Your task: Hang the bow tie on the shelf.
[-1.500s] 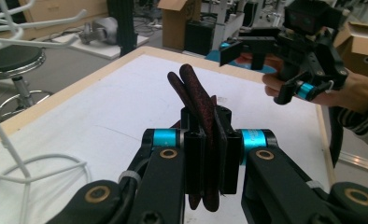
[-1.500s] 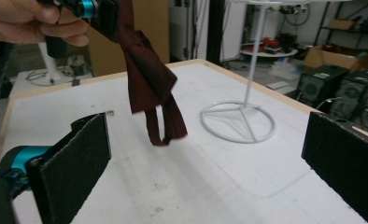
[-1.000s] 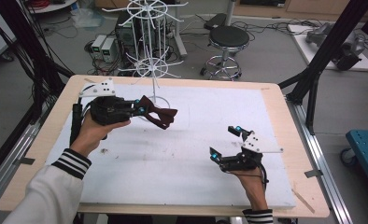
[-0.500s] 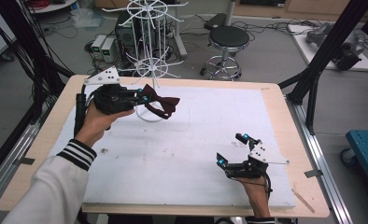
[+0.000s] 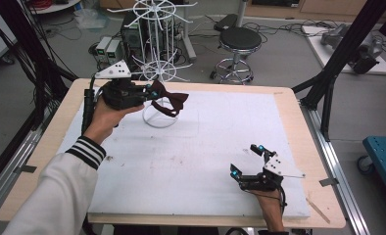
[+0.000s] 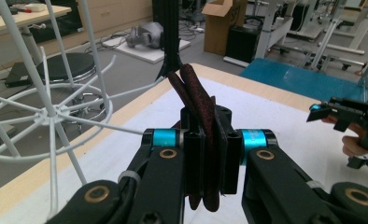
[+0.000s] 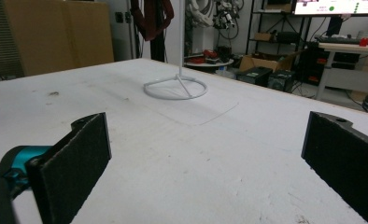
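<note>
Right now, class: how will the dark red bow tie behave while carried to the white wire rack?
The bow tie looks soft: its loose end droops past the left claw, so it may flop. It seems light. The wire rack looks spindly and might tip if bumped.

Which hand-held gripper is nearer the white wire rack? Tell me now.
Left. The left hand-held gripper, shut on the dark red bow tie, is right beside the white wire rack. The right hand-held gripper is far across the table, open.

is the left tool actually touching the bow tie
Touching. In the left gripper view the left tool has both black pads pressed flat against the dark red bow tie, which sticks up from between them; the high view shows it lifted off the table.
</note>
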`<state>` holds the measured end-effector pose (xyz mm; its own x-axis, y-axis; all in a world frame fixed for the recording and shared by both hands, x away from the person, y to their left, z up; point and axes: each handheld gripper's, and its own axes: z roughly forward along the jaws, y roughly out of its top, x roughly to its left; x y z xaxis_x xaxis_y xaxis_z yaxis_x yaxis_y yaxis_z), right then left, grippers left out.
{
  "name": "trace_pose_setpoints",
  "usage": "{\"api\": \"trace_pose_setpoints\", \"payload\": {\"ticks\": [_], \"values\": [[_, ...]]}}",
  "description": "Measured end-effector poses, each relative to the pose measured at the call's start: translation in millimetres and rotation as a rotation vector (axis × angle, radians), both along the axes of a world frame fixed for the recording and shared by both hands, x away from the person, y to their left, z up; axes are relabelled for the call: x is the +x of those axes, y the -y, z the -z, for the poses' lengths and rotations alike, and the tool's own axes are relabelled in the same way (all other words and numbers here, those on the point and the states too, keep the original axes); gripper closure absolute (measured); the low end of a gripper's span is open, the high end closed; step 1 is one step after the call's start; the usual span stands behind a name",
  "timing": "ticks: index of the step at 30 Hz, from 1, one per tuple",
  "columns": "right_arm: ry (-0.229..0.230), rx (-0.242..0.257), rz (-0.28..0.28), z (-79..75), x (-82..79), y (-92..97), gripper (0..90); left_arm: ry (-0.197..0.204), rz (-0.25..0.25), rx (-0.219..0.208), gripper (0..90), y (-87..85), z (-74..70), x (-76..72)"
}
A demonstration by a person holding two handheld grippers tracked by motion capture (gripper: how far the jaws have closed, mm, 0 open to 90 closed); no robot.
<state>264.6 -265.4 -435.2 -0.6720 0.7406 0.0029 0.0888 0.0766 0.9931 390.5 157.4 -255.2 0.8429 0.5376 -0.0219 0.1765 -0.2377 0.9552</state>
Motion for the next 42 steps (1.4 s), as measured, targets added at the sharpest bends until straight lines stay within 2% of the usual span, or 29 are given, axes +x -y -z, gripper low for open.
{"api": "trace_pose_setpoints", "payload": {"ticks": [6, 7, 12, 16, 17, 24, 25, 27, 32, 36, 42], "values": [[-0.004, 0.012, 0.012, 1.4, 1.3, 1.6, 0.6, 0.009, -0.013, 0.009, 83.6, 4.8, -1.1, 9.8], [0.004, 0.007, 0.015, 1.8, 2.4, 2.2, 0.6, 0.005, -0.017, 0.011, 83.7, 5.4, -0.5, 11.3], [-0.013, 0.031, 0.022, 4.4, 2.7, 4.7, 0.6, -0.003, -0.033, 0.02, 83.6, 7.4, 0.6, 19.3], [-0.006, 0.027, 0.036, 7.2, 3.2, 6.8, 0.6, -0.009, -0.05, 0.032, 83.5, 7.7, -1.9, 26.1], [-0.019, 0.028, 0.038, 7.9, 2.5, 6.8, 0.6, -0.008, -0.059, 0.038, 83.5, 8.2, -2.3, 27.3], [-0.003, 0.02, 0.066, 11.6, 1.6, 7.3, 0.6, -0.024, -0.077, 0.061, 83.5, 12.8, 0.1, 34.9], [0.012, 0.012, 0.072, 12.5, 2.1, 7.8, 0.6, -0.029, -0.072, 0.071, 83.4, 13.3, 1.4, 36.1], [0.004, 0.014, 0.077, 14.5, 1.9, 7.9, 0.6, -0.031, -0.079, 0.09, 83.5, 14.2, 2.9, 37.3], [0.012, 0.026, 0.084, 14.7, 0.1, 8.3, 0.6, -0.028, -0.096, 0.084, 83.5, 15.0, 3.7, 39.3], [0.029, 0.024, 0.086, 15.1, -0.6, 8.4, 0.6, -0.028, -0.116, 0.099, 83.4, 15.0, 5.6, 41.8], [0.031, 0.034, 0.089, 15.5, -1.5, 8.9, 0.6, -0.031, -0.128, 0.098, 82.5, 15.3, 7.4, 43.5]]}}
